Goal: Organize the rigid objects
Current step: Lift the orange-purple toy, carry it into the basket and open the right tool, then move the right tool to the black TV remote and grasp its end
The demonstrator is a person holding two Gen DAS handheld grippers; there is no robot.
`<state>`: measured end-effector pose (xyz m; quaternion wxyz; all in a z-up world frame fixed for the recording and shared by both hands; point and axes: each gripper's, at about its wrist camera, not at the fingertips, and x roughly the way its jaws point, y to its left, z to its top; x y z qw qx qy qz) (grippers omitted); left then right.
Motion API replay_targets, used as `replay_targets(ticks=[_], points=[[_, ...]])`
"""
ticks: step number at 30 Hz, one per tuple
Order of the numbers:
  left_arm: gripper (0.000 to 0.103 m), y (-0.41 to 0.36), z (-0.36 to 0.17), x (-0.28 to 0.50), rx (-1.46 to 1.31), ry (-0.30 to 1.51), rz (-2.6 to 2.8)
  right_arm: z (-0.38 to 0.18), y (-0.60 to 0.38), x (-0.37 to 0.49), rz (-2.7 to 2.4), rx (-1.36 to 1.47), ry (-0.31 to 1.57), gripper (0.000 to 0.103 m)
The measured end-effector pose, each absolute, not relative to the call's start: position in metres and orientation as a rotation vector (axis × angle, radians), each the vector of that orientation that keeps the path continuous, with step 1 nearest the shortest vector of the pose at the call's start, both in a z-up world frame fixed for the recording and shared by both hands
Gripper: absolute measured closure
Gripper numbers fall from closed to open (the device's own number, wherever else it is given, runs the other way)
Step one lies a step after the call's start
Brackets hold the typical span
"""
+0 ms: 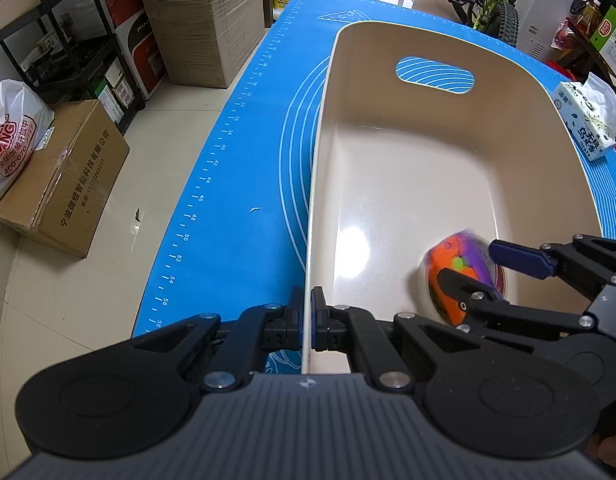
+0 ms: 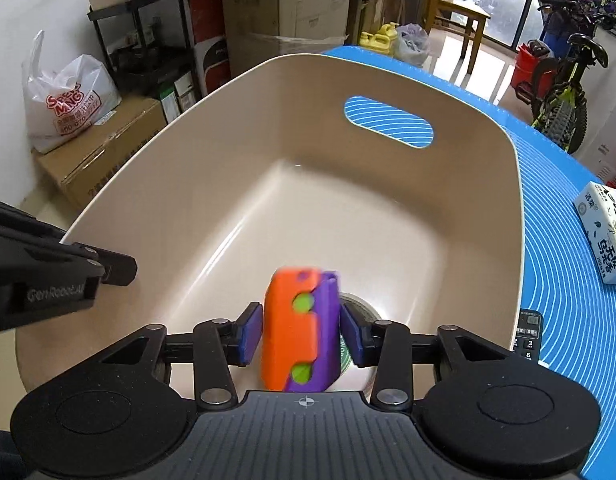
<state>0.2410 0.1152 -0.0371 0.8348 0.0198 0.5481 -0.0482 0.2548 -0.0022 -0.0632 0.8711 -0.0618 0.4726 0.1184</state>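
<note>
Toy (orange and purple, blurred) sits between the right gripper's spread fingers, inside the bin. Left gripper fingers pinch the bin's rim.

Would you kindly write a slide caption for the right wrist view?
Right gripper, jaws open, around a blurred orange-and-purple toy inside the beige bin.

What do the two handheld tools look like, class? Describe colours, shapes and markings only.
Both the left tool and right tool have matte black jointed linkages with silver rivets, blue-purple flat finger pads, a grey ribbed base with a crosshair mark and round black discs. The left one carries white "GenRobot.AI" lettering.
</note>
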Motion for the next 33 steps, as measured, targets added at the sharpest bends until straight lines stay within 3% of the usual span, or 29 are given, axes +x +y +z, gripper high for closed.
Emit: replay_targets(ticks=[18,33], points=[[0.099,0.115,-0.037,0.242,0.040,1.161,-0.101,0.002,-0.133,0.199,0.005,-0.002,0.659,0.030],[0.098,0.115,-0.038,0.241,0.052,1.158,-0.100,-0.076,-0.177,0.198,-0.088,0.067,0.848,0.030]])
